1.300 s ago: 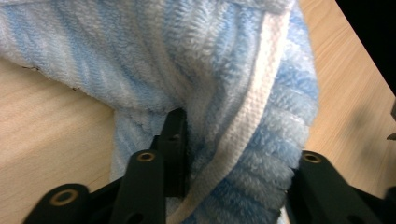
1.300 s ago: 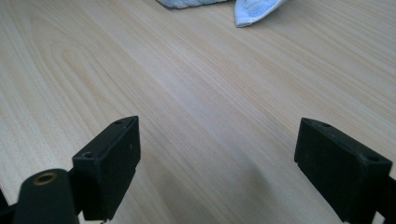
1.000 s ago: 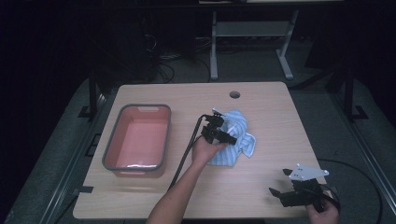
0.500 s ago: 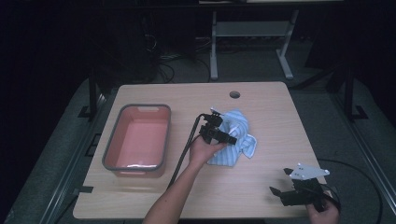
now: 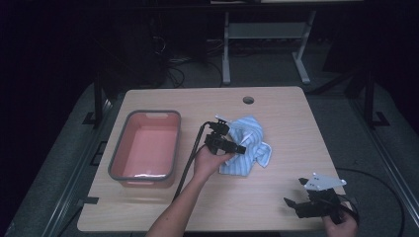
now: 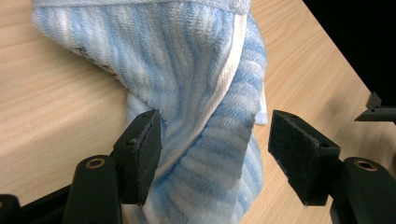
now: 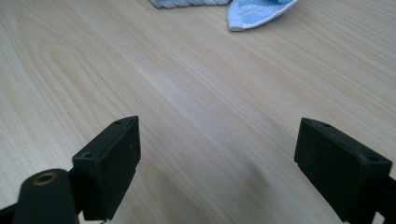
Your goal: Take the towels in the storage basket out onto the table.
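Observation:
A crumpled blue-and-white striped towel lies near the middle of the wooden table. My left gripper rests against its left side. In the left gripper view the jaws stand open on either side of a raised fold of the towel, and the pads are not pressing it. My right gripper sits low at the table's front right, open, with bare wood between its jaws. The towel's edge shows far ahead in the right gripper view.
A pink tub with a grey rim stands on the left part of the table. A round cable hole is near the far edge. Cables trail from both grippers. Dark floor and a metal stand lie beyond.
The left gripper has shifted slightly toward the towel's fold. The right gripper has barely moved.

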Tool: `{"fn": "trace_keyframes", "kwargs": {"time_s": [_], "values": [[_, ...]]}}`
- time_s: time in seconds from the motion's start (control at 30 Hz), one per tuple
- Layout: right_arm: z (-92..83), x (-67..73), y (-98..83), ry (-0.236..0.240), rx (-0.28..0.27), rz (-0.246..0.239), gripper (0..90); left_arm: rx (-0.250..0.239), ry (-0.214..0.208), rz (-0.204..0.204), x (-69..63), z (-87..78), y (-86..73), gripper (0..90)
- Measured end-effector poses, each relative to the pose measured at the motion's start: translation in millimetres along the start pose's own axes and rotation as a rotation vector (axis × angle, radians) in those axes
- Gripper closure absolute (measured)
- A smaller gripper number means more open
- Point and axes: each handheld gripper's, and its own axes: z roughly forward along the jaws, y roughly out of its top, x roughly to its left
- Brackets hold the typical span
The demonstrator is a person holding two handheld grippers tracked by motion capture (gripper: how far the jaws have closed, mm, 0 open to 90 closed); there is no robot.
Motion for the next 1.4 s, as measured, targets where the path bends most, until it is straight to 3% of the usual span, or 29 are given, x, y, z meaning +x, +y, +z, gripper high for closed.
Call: {"fn": "trace_keyframes", "kwargs": {"time_s": [1.03, 1.4], "values": [[0.2, 1.7, 2.4, -0.022, 0.005, -0.018, 13.8, -0.062, -0.042, 0.047, 1.9, -41.4, -29.6, 31.7], [0.3, 1.3, 2.2, -0.024, 0.007, -0.017, 13.8, -0.062, -0.061, 0.076, -0.5, -49.5, -45.8, 31.9]]}}
